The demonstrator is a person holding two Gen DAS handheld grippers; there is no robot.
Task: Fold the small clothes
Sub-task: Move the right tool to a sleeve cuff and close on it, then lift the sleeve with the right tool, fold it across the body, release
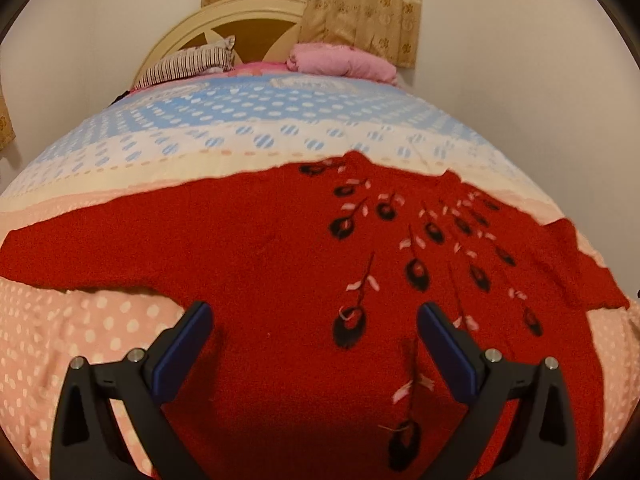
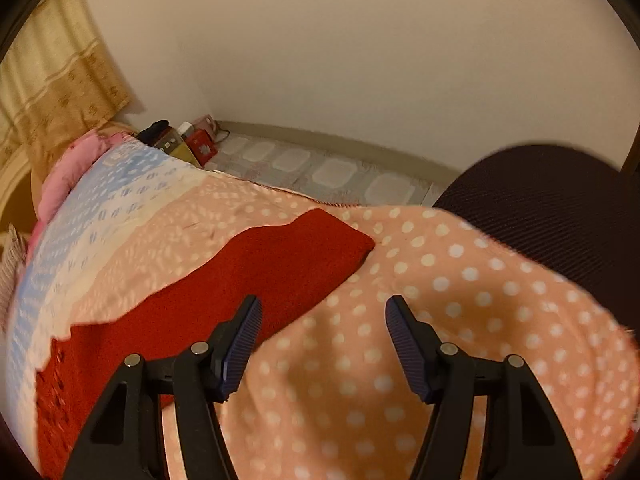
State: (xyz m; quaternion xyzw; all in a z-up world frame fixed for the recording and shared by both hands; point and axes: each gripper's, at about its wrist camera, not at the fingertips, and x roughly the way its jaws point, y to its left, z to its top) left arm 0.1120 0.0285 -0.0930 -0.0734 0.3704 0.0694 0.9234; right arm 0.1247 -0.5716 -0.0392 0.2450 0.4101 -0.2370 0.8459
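I see a bed (image 1: 248,120) under a soft polka-dot quilt, banded peach, cream and blue. A fuzzy red knit sweater (image 1: 248,232) with black feather motifs lies spread flat across it, one sleeve (image 2: 296,248) stretched out sideways. I judge folding is just starting. My left gripper (image 1: 314,316) hovers over the body, jaws open and empty. My right gripper (image 2: 323,312) has jaws apart, nothing between, beside the sleeve; next it must pinch that cuff.

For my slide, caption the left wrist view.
Open left gripper above a red sweater spread on the bed.
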